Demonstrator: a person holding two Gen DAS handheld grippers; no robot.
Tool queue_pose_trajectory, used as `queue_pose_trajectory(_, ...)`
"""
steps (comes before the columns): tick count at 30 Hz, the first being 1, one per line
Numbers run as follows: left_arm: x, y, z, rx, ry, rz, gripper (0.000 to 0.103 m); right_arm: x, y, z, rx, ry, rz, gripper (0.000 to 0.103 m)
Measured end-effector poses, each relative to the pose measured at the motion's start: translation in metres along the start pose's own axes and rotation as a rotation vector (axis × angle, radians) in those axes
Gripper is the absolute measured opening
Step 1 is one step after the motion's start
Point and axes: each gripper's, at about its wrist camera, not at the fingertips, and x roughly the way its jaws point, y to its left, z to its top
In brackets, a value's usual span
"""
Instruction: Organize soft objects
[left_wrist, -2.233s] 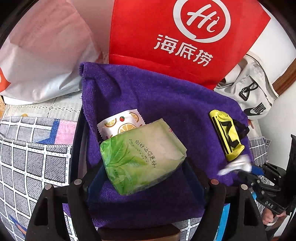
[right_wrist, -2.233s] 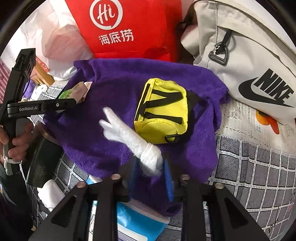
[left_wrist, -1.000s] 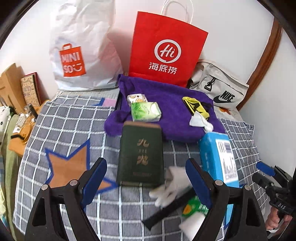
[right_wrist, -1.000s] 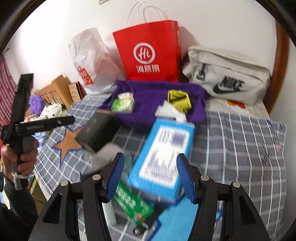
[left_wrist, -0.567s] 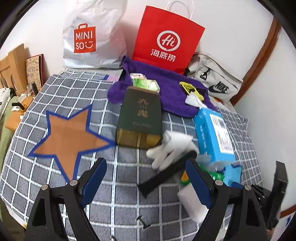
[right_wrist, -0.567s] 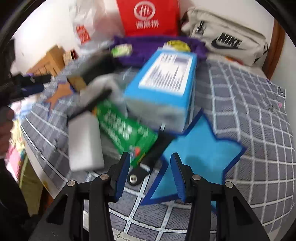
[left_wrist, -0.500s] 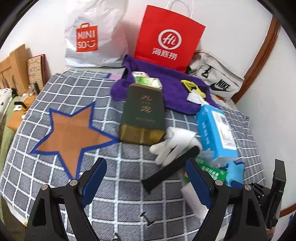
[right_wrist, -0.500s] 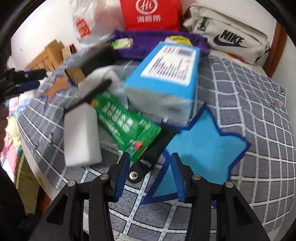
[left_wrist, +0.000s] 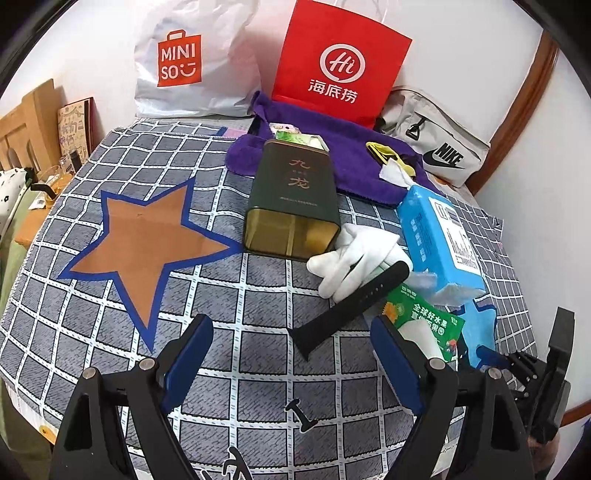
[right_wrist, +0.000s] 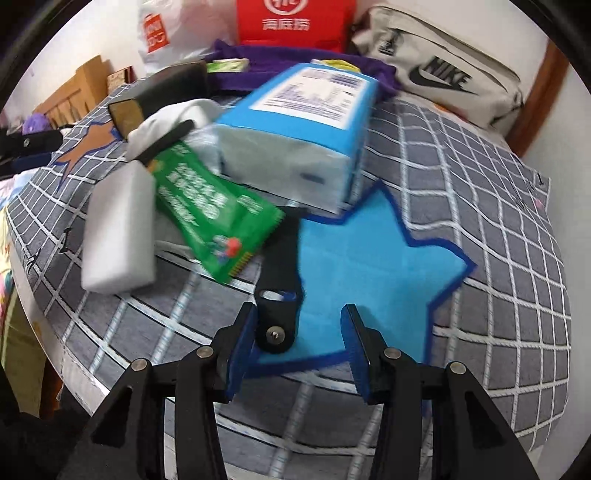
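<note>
Both grippers have drawn back from the purple towel (left_wrist: 354, 162) toward the near clutter. The right gripper (right_wrist: 299, 341), jaws just narrowed to about half open, holds nothing; a black strap (right_wrist: 279, 273) ends beside its left pad. The left gripper (left_wrist: 291, 354) gapes wide and empty. The white glove (left_wrist: 351, 254) lies nearer than the towel, against a dark tin (left_wrist: 291, 199).

Glove (left_wrist: 354, 258) between tin (left_wrist: 295, 199) and tissue pack (left_wrist: 439, 236)
</note>
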Motion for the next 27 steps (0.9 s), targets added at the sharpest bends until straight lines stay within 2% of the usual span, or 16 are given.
queue_pose_trajectory(10,0.009,-0.003,-0.004,0.003,0.029,0.015,0.087,0.010,0.011,0.021,-0.025,-0.065,0.036,0.043)
queue_pose_trajectory(11,0.010,-0.003,-0.004,0.002,0.031,0.015,0.087,0.012,0.011,0.024,-0.028,-0.076,0.032,0.039)
queue_pose_trajectory(12,0.010,-0.003,-0.004,0.003,0.033,0.016,0.087,0.013,0.012,0.025,-0.031,-0.085,0.031,0.027)
queue_pose_trajectory(13,0.011,-0.004,-0.005,0.006,0.034,0.017,0.087,0.013,0.013,0.026,-0.042,-0.098,0.043,0.021)
queue_pose_trajectory(23,0.021,-0.009,-0.008,0.030,0.050,-0.002,0.087,0.007,0.007,0.016,-0.028,-0.071,0.044,0.025)
queue_pose_trajectory(25,0.028,-0.015,-0.009,0.067,0.047,-0.037,0.087,0.010,0.008,0.017,-0.031,-0.091,0.046,0.025)
queue_pose_trajectory(27,0.033,-0.022,-0.010,0.101,0.044,-0.030,0.086,0.011,0.008,0.018,-0.043,-0.103,0.052,0.025)
